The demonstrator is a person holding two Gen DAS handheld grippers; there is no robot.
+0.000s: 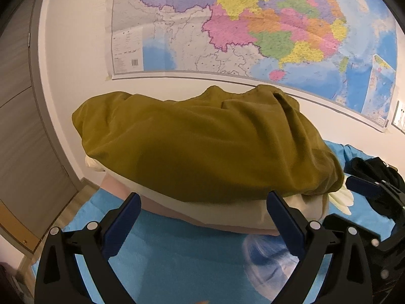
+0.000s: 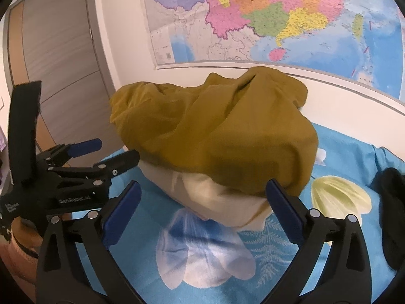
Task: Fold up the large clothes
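A black garment (image 2: 391, 217), perhaps, lies beside the folded stack (image 2: 215, 136).

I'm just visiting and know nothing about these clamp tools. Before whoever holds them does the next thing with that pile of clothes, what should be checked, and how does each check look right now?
1. Left gripper open and empty: ok, nothing between its blue pads.
2. Right gripper open and empty: ok, jaws wide.
3. Mustard-yellow fabric garment lying on top of the stack: ok, though it is rumpled, not flat.
4. Cream folded cloth underneath staying neatly stacked: ok.
5. Blue patterned bedsheet free in front of the stack: ok.
6. Black garment at the right edge ready to pick up: cannot tell, mostly out of view.
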